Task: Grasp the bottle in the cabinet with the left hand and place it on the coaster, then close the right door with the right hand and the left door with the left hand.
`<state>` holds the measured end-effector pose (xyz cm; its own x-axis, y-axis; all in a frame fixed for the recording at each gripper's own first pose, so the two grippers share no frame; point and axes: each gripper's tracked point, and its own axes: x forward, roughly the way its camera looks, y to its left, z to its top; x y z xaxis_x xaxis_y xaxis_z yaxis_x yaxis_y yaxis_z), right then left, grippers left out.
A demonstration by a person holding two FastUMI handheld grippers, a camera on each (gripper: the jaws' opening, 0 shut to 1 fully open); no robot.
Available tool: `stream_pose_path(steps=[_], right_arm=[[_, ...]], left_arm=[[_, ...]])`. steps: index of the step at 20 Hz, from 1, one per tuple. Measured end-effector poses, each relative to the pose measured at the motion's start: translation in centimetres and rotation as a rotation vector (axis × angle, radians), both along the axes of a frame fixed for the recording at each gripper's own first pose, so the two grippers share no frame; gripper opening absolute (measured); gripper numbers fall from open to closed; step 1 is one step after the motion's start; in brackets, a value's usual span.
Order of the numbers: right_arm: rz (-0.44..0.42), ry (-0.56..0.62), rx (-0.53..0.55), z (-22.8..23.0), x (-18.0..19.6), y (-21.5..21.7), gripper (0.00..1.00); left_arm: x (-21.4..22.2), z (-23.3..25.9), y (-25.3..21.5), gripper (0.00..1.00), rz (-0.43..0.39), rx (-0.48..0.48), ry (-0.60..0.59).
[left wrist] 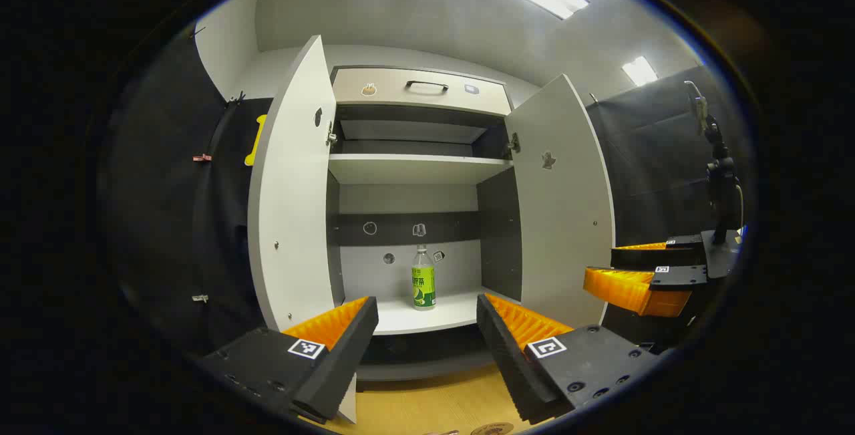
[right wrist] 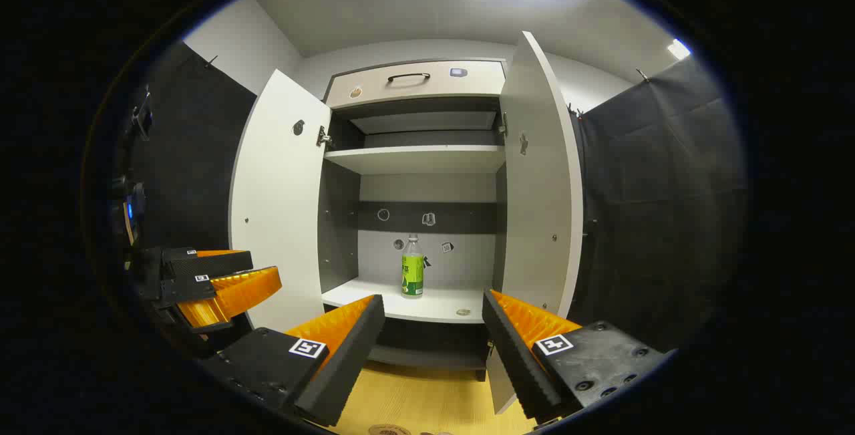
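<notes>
A clear bottle (left wrist: 423, 279) (right wrist: 413, 268) with a green label stands upright on the lower shelf of the white cabinet (left wrist: 414, 169). Both doors are swung wide: the left door (left wrist: 290, 208) (right wrist: 280, 201) and the right door (left wrist: 564, 201) (right wrist: 538, 174). My left gripper (left wrist: 426, 328) is open in front of the cabinet, well short of the bottle and empty. My right gripper (right wrist: 433, 321) is open and empty too, level with the cabinet front; the left gripper view catches it at the right (left wrist: 641, 278). The left gripper (right wrist: 214, 281) appears at the left of the right gripper view. A round coaster (left wrist: 491, 428) (right wrist: 389, 429) lies on the wooden tabletop below.
A drawer (left wrist: 421, 87) with a dark handle tops the cabinet, above an upper shelf (right wrist: 417, 154). A small round object (right wrist: 462, 313) lies on the lower shelf right of the bottle. A black stand (left wrist: 721, 181) rises at the far right. Black cloth walls flank the cabinet.
</notes>
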<state>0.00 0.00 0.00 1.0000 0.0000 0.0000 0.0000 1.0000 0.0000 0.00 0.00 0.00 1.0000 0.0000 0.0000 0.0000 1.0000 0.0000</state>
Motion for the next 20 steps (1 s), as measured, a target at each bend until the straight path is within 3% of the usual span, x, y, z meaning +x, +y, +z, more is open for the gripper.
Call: stream_pose_path(steps=[20], right_arm=[[-0.01, 0.014, -0.056, -0.7, 0.4, 1.4, 0.98]], left_arm=[[0.5, -1.2, 1.0, 0.95, -0.032, -0.008, 0.016]])
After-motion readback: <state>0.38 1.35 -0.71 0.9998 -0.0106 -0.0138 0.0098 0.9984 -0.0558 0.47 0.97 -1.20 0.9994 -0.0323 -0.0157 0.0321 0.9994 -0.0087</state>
